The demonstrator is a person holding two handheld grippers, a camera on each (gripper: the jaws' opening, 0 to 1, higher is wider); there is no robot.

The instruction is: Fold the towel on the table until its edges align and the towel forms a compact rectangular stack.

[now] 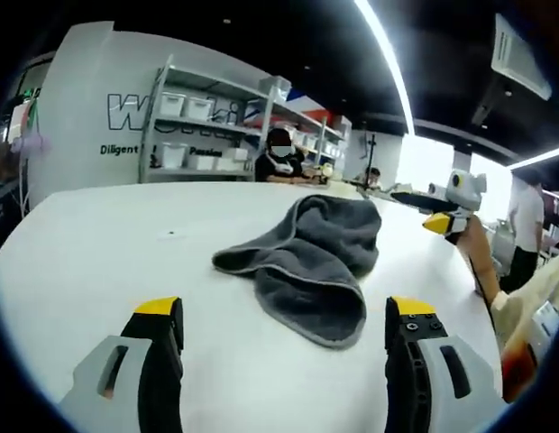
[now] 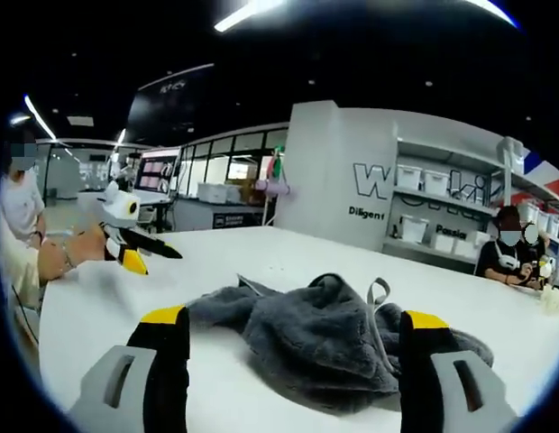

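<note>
A grey towel (image 1: pixel 306 257) lies crumpled in a loose heap on the white table (image 1: pixel 108 244). My left gripper (image 1: pixel 286 308) is open, its yellow-tipped jaws wide apart just short of the towel's near edge. In the right gripper view the same towel (image 2: pixel 325 343) lies bunched, with a hanging loop on top. My right gripper (image 2: pixel 296 317) is open at the towel's near side, holding nothing. Each gripper also shows in the other view, held in a hand above the table: the right gripper (image 1: pixel 449 212) and the left gripper (image 2: pixel 126 244).
Shelving (image 1: pixel 198 126) with white bins stands behind the table, beside a white wall with lettering. A person (image 1: pixel 279 158) sits at the far edge, and another person (image 1: pixel 527 216) stands at the right. The bare table top (image 2: pixel 261 248) spreads around the towel.
</note>
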